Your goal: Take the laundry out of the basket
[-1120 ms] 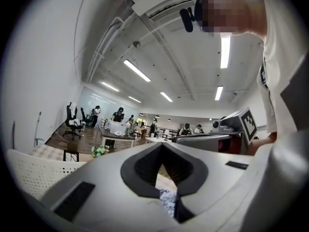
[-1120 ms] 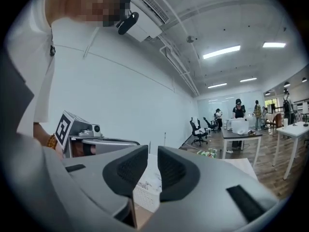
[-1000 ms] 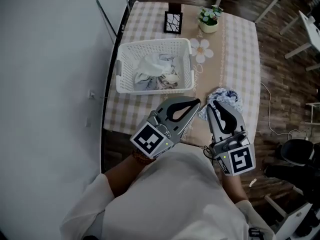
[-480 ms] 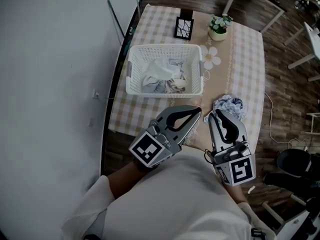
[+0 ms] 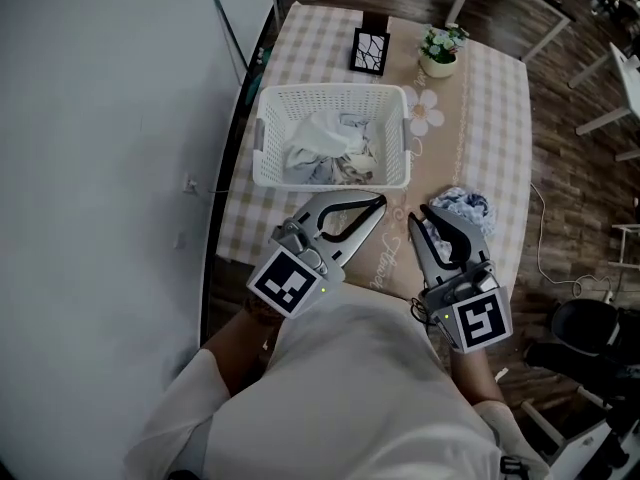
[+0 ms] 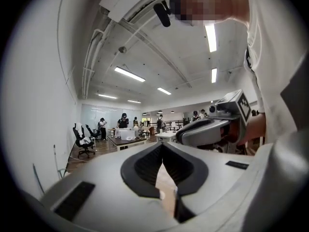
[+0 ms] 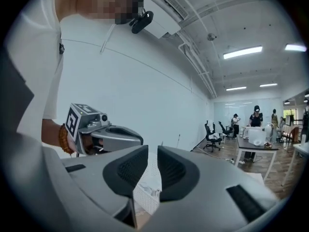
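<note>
Left gripper (image 5: 378,203) has its jaws fully together with nothing between them; the left gripper view (image 6: 163,146) confirms the pads meet. Right gripper (image 5: 420,215) shows a narrow gap between its jaws, and the right gripper view (image 7: 153,151) shows that gap empty, with only the distant white basket (image 7: 145,192) visible through it. Compared with one second ago, the right gripper tips no longer overlap the blue-and-white cloth (image 5: 462,206). That cloth now lies free on the table (image 5: 480,98), just beside the tips and outside the basket (image 5: 330,90). Over the same interval the left gripper has edged slightly forward toward the basket, while neither gripper's jaw setting has visibly altered. Remaining laundry (image 5: 325,148), a pale crumpled heap, is inside the basket, well apart from both grippers. Assessment: one item appears delivered and released, the task is partly complete, and a new pick cycle is likely due. Either gripper would need its jaws opened wider before reaching over the basket rim.
</note>
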Tool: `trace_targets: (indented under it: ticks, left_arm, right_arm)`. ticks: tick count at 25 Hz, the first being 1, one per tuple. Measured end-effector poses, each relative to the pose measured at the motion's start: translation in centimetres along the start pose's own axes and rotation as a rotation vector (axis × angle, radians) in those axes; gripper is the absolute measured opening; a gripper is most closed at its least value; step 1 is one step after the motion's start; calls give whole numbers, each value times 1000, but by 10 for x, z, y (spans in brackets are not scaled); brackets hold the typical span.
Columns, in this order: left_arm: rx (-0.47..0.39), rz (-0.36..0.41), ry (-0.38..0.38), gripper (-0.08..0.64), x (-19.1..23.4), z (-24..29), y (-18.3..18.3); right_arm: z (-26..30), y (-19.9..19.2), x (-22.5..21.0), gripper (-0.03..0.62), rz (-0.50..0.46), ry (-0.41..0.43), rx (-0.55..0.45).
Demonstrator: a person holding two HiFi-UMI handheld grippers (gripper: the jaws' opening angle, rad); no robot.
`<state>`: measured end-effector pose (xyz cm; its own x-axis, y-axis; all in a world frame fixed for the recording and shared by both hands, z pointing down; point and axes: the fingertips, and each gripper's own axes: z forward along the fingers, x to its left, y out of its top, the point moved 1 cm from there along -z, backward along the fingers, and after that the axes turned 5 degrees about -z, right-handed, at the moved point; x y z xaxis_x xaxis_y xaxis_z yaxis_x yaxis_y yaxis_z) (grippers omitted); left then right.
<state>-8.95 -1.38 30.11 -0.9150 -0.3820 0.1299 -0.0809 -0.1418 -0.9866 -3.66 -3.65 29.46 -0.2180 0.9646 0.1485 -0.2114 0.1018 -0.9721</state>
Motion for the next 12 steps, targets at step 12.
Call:
trace_targets:
  ticks: [12]
  left_arm:
    - [347, 390, -99, 70, 117, 2, -30]
  right_arm:
    - [121, -13, -13, 94, -186, 206, 198]
